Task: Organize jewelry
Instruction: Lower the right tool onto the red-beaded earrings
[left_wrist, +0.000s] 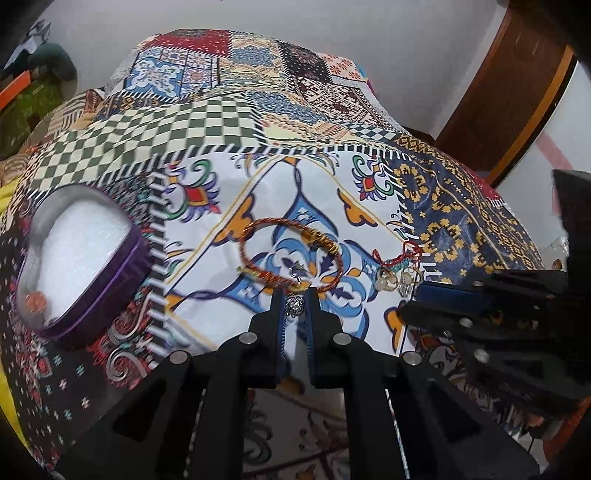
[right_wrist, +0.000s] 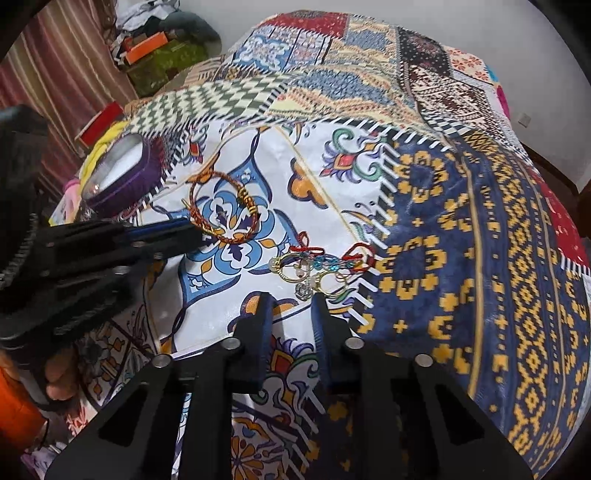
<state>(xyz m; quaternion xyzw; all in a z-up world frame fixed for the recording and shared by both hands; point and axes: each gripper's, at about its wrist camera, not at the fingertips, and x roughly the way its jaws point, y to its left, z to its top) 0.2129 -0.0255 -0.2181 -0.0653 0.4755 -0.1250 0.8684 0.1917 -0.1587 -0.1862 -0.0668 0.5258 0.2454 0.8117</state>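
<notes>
A red-and-gold twisted bangle (left_wrist: 291, 254) (right_wrist: 225, 210) lies on the patterned cloth. Just in front of it, my left gripper (left_wrist: 295, 299) (right_wrist: 199, 230) is closed narrowly on a small silver filigree charm (left_wrist: 294, 306), which touches both pads. To the right lies a tangle of a red-thread bracelet with teal beads (right_wrist: 321, 260) (left_wrist: 399, 258), gold rings (right_wrist: 291, 271) (left_wrist: 388, 282) and a silver earring (right_wrist: 303, 291). My right gripper (right_wrist: 291, 299) (left_wrist: 406, 306) stands open just short of that tangle. A purple box (left_wrist: 110, 291) (right_wrist: 125, 184) with white lining sits open at the left, with an orange bead (left_wrist: 35, 301) inside.
The patchwork cloth (left_wrist: 207, 122) (right_wrist: 480, 258) covers the whole raised surface and drops away at its edges. A brown wooden board (left_wrist: 517, 92) leans at the back right. Boxes and clutter (right_wrist: 159, 48) and a striped curtain (right_wrist: 55, 74) stand beyond the left edge.
</notes>
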